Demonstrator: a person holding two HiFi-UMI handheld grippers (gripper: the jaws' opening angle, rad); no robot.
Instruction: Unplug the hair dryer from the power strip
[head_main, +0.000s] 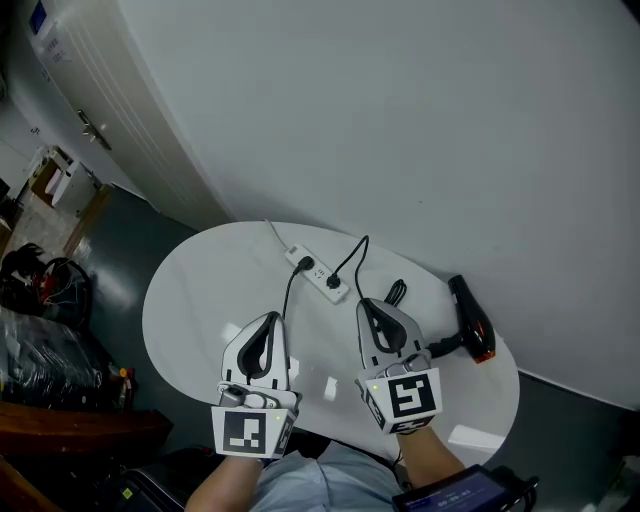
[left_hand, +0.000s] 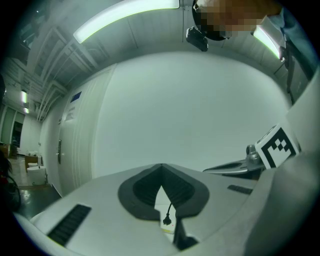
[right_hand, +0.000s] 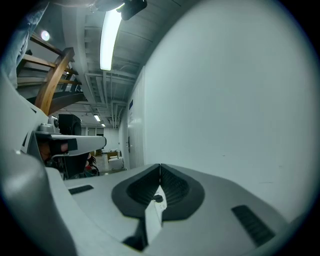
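A white power strip (head_main: 318, 273) lies at the far side of the white oval table (head_main: 195, 295), with two black plugs in it. The black hair dryer (head_main: 472, 322) with an orange tip lies at the table's right edge, its black cord looping toward the strip. My left gripper (head_main: 271, 318) is shut and empty, just short of the strip. My right gripper (head_main: 366, 304) is shut and empty beside it. Between the closed jaws, the left gripper view shows the strip (left_hand: 168, 226) with a plug (left_hand: 166, 219). The right gripper view shows the strip (right_hand: 154, 216) end-on.
A pale wall rises right behind the table. A door (head_main: 95, 120) and dark clutter (head_main: 45, 320) on the floor are to the left. A dark device (head_main: 462, 492) sits near my right arm. The other plug's black cord (head_main: 290, 290) runs toward my left gripper.
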